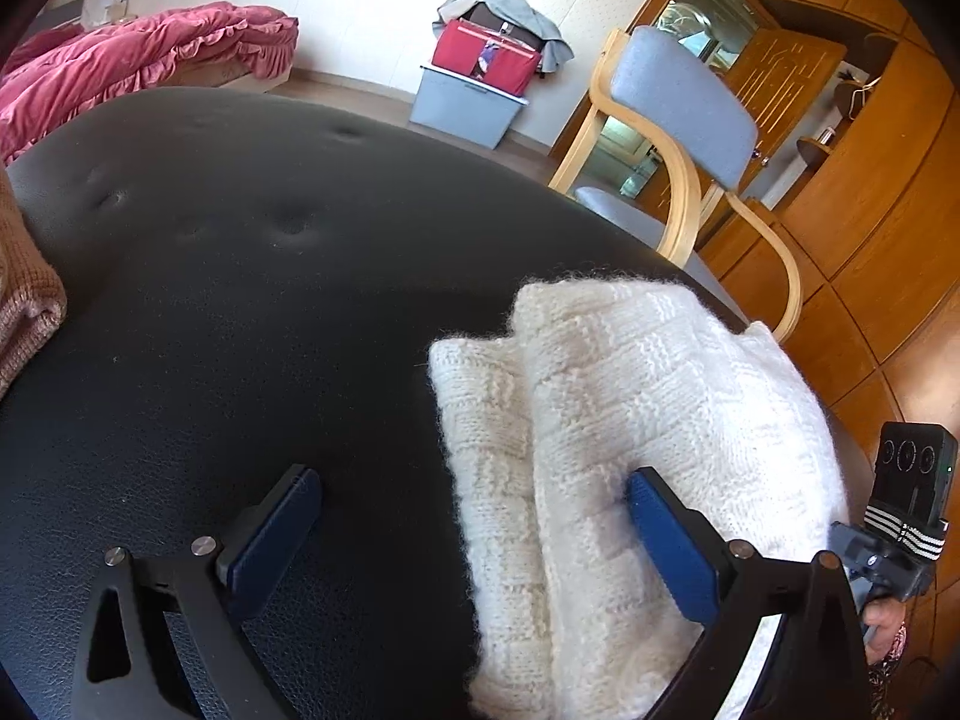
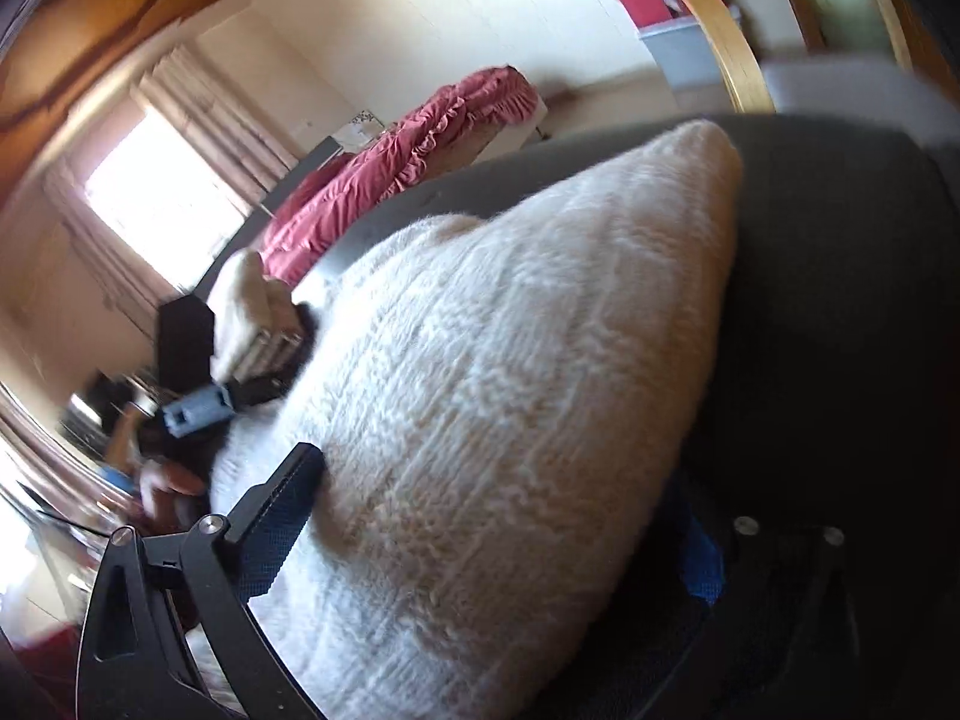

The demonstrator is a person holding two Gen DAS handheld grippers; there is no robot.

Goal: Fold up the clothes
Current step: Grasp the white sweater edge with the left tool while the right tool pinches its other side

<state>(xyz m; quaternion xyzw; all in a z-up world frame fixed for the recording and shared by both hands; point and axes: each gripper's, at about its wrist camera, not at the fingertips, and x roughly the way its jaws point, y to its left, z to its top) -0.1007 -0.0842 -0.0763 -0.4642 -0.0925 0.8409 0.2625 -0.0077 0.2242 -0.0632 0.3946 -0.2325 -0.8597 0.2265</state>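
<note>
My left gripper (image 1: 474, 516) stands wide open, one pad pressing the folded white sweater (image 1: 630, 450) near the black cushion's (image 1: 240, 300) right edge. My right gripper (image 2: 498, 534) straddles it, jaws parted. Bare cushion stretches leftward.

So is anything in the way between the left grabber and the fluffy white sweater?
No, nothing visible. The open left gripper already straddles the folded white sweater's edge, one finger resting on the knit.

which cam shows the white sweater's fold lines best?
Left wrist: the white sweater lies sharp, its two stacked folded layers and left edge visible. Right wrist shows it closer but blurred, filling the frame.
</note>
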